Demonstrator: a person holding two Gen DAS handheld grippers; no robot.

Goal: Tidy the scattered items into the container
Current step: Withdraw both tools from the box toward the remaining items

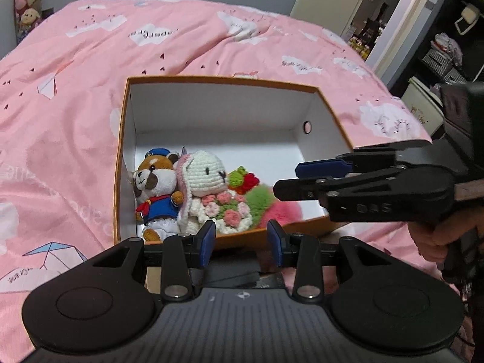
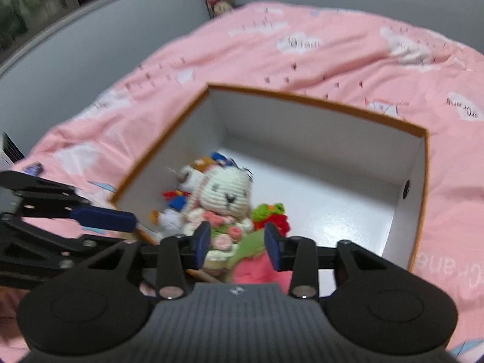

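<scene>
We see a pink cloud-print quilt covering the bed, soft and rumpled, so anything set on it can tilt. On it sits the orange-rimmed white cardboard box, open-topped, stiff-walled but light; we judge it slides if nudged, so we push nothing against its walls. Far half of the box is bare. All the toys we can see are already inside, bunched at the near left corner, none visible loose on the quilt.

Fluffy pink and green plush lies against the near wall, partly hidden by the right gripper; very soft, light, we'd pinch a deep handful of fur. White crocheted bunny with pink flower bouquet leans beside it, yarn squashy and grippy, best taken at the body below the head, not the ears. Brown and white raccoon plush in blue sailor suit touches the bunny on its left, against the side wall; light, take it at the torso. Small red and green knitted piece sits behind the bunny, tiny, snags easily.

Right gripper hovers over the near right rim, jaws apart and holding nothing. Left gripper sits just outside the near wall, jaws apart, empty too
</scene>
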